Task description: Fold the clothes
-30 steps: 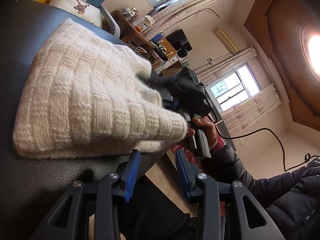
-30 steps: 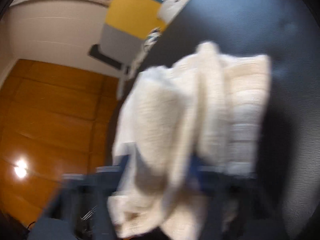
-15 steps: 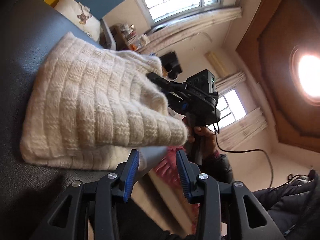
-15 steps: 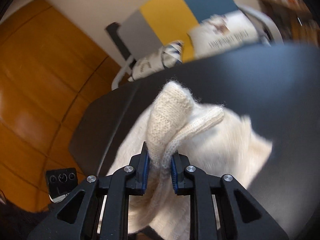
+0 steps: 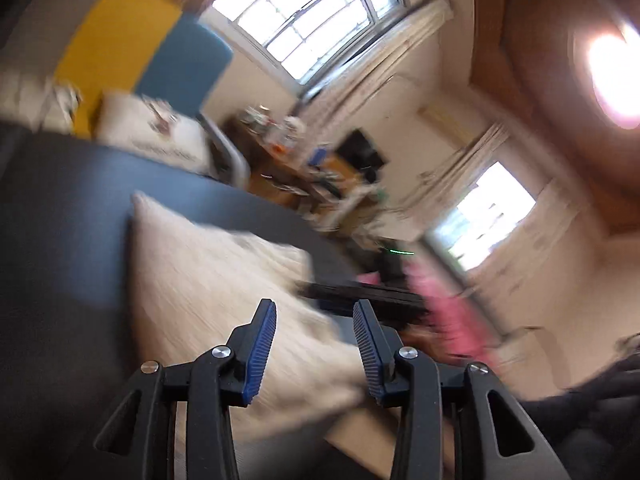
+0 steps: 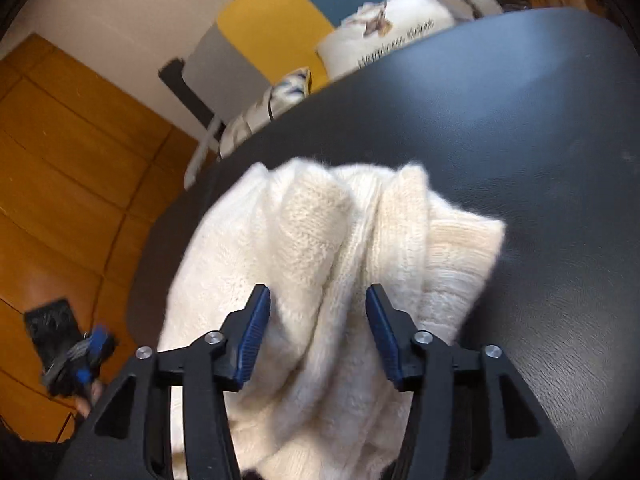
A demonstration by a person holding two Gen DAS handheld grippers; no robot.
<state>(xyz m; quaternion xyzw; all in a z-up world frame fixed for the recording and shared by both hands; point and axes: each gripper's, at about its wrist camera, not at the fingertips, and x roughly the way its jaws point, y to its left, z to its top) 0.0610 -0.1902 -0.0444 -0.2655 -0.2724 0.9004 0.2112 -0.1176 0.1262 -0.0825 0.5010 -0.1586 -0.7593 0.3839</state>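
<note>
left wrist view: blurred, left gripper [image 5: 314,342] jaws apart and empty, cream sweater [image 5: 216,292] on the dark tabletop [image 5: 60,240] at 11 o'clock. right wrist view: right gripper [image 6: 318,330] jaws opening, sweater folds between them, unpinched.

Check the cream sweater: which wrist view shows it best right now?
Right wrist. The cream sweater is sharp there, bunched in ridges on the black table, with the right gripper opening, pads clear of the knit. The left wrist view is motion-blurred: only a pale smeared shape beyond the left gripper.
</note>
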